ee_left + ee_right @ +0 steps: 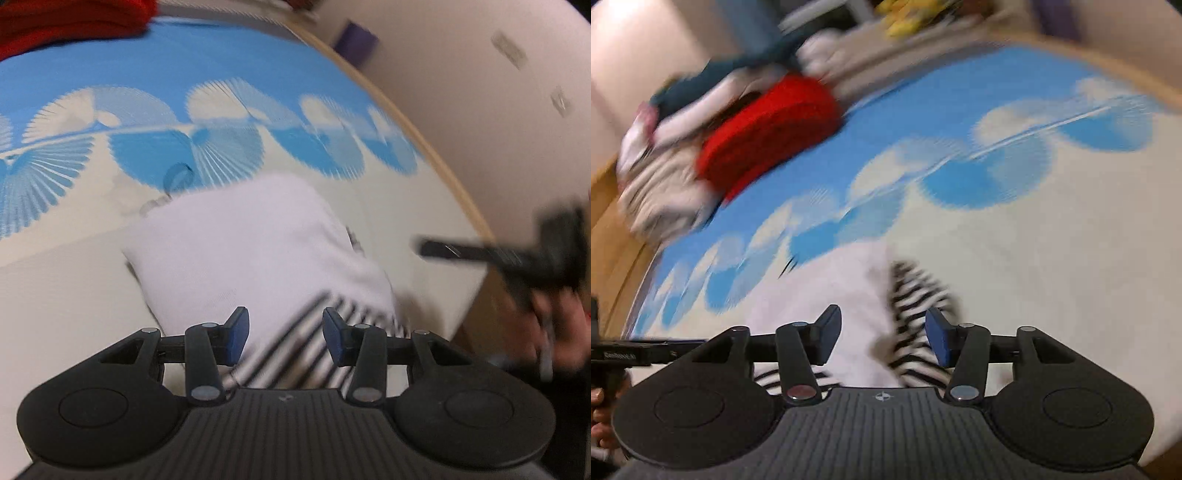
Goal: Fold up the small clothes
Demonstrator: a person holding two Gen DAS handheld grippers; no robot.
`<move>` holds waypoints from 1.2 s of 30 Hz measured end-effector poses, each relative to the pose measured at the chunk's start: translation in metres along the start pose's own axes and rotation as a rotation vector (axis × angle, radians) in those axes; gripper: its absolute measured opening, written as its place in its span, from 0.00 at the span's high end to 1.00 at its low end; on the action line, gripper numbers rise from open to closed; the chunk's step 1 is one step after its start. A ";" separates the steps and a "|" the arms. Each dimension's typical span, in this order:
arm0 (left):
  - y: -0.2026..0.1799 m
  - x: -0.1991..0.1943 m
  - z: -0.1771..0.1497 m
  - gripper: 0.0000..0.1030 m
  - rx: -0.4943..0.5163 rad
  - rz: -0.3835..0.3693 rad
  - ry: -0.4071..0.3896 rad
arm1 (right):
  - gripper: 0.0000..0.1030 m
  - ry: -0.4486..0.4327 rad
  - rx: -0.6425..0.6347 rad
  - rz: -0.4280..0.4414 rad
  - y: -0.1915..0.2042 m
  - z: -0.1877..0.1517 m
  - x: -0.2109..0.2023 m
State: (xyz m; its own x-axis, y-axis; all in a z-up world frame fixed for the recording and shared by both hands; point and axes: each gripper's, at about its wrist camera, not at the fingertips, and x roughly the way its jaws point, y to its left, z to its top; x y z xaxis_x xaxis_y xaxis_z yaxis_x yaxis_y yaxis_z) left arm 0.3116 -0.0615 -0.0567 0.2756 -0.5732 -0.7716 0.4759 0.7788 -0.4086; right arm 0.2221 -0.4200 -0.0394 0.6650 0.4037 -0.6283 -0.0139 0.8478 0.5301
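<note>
Both the left gripper and the right gripper are hovering with jaws apart and empty just over the near edge of the white-and-striped garment lying on the blue-and-white cloth, probably readying the next fold.

- Two grippers: the left gripper and the right gripper, each with two blue-padded fingers spread apart.
- One white garment with a black-striped part, at the mat's near edge.
- One blue-and-cream mat.
- One red garment at the mat's far edge.
- One blurred heap of clothes beside it; number unclear.
</note>
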 end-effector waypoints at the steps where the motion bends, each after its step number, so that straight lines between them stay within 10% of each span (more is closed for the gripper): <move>1: -0.004 0.004 -0.005 0.54 0.035 0.006 0.022 | 0.46 0.041 0.010 0.012 -0.004 0.003 0.016; 5: -0.012 0.014 -0.019 0.54 0.126 0.005 0.100 | 0.51 0.196 0.086 0.040 -0.018 -0.008 0.059; 8: -0.015 0.022 -0.028 0.54 0.172 -0.020 0.157 | 0.98 0.176 0.070 0.088 -0.011 -0.004 0.053; 12: -0.025 0.053 -0.045 0.58 0.283 0.009 0.259 | 0.99 0.071 0.174 0.103 -0.035 0.004 0.024; 18: -0.039 0.074 -0.054 0.58 0.372 0.056 0.305 | 0.98 0.257 0.161 -0.126 -0.052 -0.021 0.060; 24: -0.028 0.044 -0.039 0.58 0.308 0.030 0.215 | 0.93 -0.089 -0.109 -0.015 0.001 -0.002 -0.007; 27: -0.022 0.032 -0.031 0.58 0.236 -0.018 0.147 | 0.88 0.052 -0.243 0.204 0.022 -0.019 0.005; 30: -0.025 0.050 -0.033 0.58 0.227 -0.035 0.203 | 0.88 0.209 -0.417 0.116 0.037 -0.044 0.035; 33: -0.048 0.077 -0.053 0.58 0.424 0.068 0.295 | 0.94 0.403 -0.510 -0.080 0.024 -0.068 0.077; 36: -0.046 0.065 -0.038 0.58 0.378 0.056 0.263 | 0.94 0.411 -0.458 -0.072 0.018 -0.062 0.077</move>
State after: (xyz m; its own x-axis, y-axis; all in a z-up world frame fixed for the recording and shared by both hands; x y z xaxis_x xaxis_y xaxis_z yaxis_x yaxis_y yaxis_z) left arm 0.2760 -0.1248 -0.1068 0.1117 -0.4111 -0.9047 0.7507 0.6315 -0.1943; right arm 0.2266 -0.3524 -0.1135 0.3359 0.3624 -0.8694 -0.3596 0.9024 0.2373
